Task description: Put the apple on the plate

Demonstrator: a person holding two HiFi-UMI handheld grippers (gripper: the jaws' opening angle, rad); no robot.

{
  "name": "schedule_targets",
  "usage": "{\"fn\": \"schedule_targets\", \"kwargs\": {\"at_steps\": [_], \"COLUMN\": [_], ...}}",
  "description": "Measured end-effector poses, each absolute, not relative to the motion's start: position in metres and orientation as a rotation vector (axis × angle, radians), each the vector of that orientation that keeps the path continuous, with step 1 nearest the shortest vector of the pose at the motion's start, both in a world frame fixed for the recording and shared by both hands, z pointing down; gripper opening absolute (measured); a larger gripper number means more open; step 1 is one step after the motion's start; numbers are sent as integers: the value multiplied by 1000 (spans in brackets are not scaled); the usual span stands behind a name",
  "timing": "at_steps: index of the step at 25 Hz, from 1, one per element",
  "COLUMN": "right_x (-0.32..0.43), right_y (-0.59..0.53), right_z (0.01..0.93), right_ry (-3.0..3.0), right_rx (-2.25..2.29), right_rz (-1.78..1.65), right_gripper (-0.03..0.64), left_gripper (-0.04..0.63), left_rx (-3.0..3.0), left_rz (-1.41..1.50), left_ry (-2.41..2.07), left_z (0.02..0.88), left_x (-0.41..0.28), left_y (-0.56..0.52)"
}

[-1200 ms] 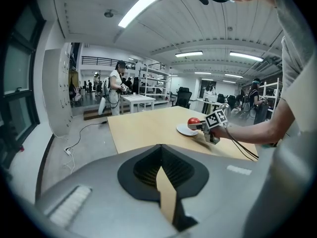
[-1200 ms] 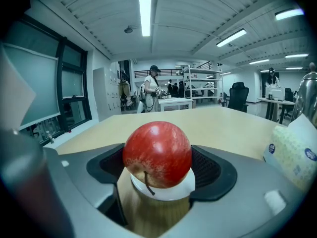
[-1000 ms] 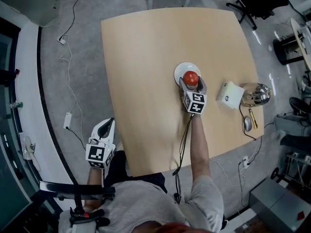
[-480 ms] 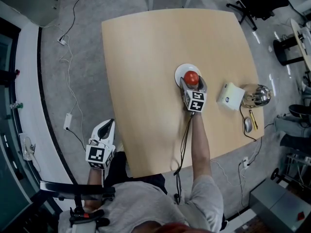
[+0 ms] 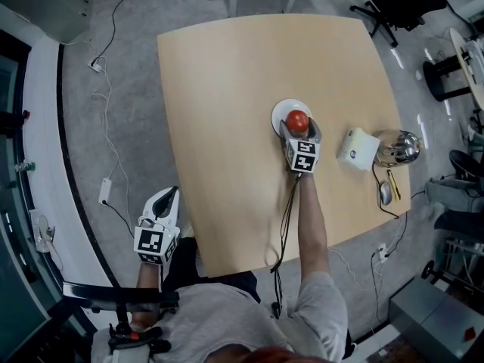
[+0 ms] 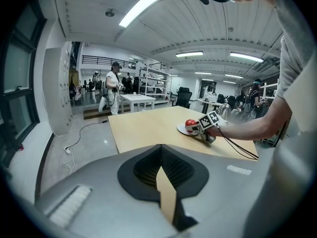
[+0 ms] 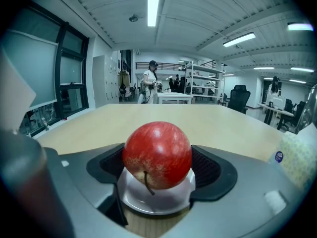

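Note:
A red apple (image 5: 296, 120) is over the near edge of a small white plate (image 5: 281, 110) at the middle of the wooden table (image 5: 227, 127). My right gripper (image 5: 297, 128) is shut on the apple, one jaw on each side. In the right gripper view the apple (image 7: 157, 155) fills the gap between the pads, stem down, with the plate (image 7: 153, 198) just beneath it; whether they touch I cannot tell. My left gripper (image 5: 167, 197) is off the table by its near left corner, jaws together and holding nothing. Its own view shows the apple (image 6: 190, 124) far off.
Right of the plate sit a white box (image 5: 358, 148) and a shiny metal pot (image 5: 398, 147), with a mouse (image 5: 386, 193) and a yellow pen (image 5: 394, 184) near the table's right edge. Cables (image 5: 106, 127) trail over the floor on the left. An office chair (image 5: 393, 2) stands at the far right corner.
The right gripper with the apple has crept a little farther onto the plate. The left gripper has not moved.

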State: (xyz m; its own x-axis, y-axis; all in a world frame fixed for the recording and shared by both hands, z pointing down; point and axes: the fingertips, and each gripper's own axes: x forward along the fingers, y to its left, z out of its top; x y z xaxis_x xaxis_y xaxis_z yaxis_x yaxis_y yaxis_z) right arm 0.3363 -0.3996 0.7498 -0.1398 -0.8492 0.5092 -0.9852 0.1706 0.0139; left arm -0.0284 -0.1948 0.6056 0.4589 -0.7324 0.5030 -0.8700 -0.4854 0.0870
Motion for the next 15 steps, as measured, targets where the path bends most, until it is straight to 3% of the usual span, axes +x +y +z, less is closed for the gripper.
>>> {"fn": "schedule_targets", "kwargs": {"at_steps": [15], "right_x": [336], "right_y": [-401], "right_z": [747], "right_ry": [-2078], "right_rx": [1753], "right_rz": [441], "right_gripper": [417], "left_gripper": [20], "left_rx": [2385], "left_rz": [575], "left_ry": [-1369], "left_z": [610], "left_x": [-35], "left_y": [-190]}}
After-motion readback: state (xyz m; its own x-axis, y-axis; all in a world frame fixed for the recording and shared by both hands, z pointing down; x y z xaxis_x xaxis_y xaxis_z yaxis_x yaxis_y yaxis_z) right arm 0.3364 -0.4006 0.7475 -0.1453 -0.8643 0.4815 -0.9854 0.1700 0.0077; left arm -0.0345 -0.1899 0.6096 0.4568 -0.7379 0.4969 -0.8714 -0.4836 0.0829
